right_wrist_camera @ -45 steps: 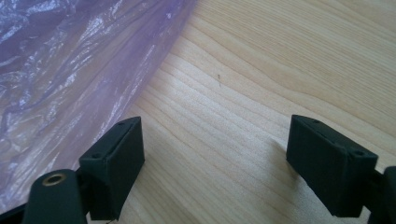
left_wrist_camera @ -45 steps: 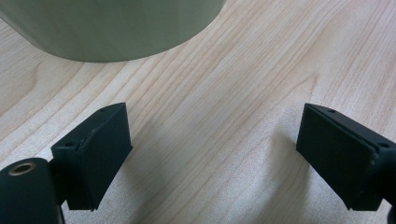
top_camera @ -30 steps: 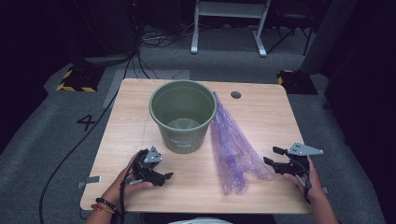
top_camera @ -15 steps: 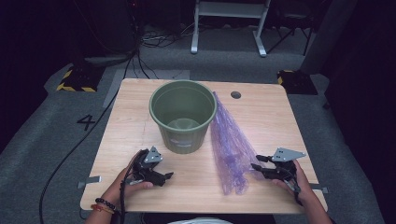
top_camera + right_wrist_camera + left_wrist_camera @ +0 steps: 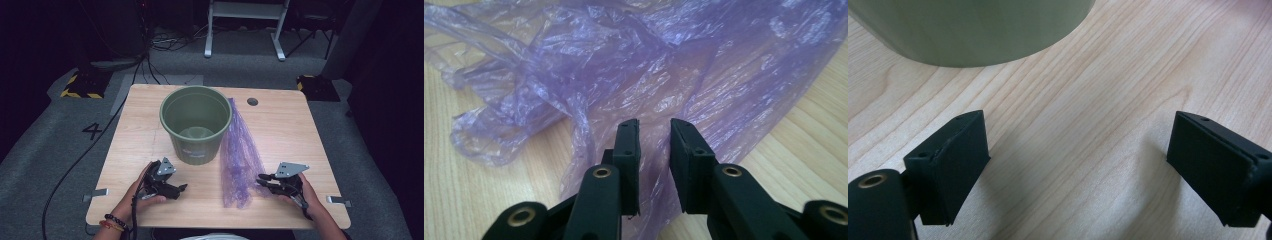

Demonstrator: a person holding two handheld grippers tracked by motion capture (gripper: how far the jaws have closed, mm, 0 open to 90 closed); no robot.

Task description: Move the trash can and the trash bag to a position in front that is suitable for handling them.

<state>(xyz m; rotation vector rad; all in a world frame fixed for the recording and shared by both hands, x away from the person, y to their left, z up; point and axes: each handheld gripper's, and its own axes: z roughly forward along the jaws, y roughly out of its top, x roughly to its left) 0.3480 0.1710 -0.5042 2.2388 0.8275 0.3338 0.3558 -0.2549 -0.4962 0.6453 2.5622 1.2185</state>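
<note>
The right gripper [image 5: 263,181] sits low at the near edge of the purple plastic bag [image 5: 239,155], its 2 jaws having just been closing. In the right gripper view that gripper [image 5: 654,131] shows a narrow gap between the pads, with crinkled purple film lying under and between them; the pads do not yet press on it, so nothing is grasped.

The bag stretches in a long strip across the wooden table [image 5: 285,125], from just beside the green bucket [image 5: 196,122] down toward the person's side, its far end touching the bucket's right wall. In the right gripper view the bag [image 5: 664,65] fans out wide, with a loop-like handle lying on the wood at the left.

The left gripper [image 5: 180,189] rests on the table just in front of the bucket, held in the left hand [image 5: 142,192]. In the left gripper view its jaws stand wide apart, released, bare wood between them and the bucket's base [image 5: 968,30] just beyond.
</note>
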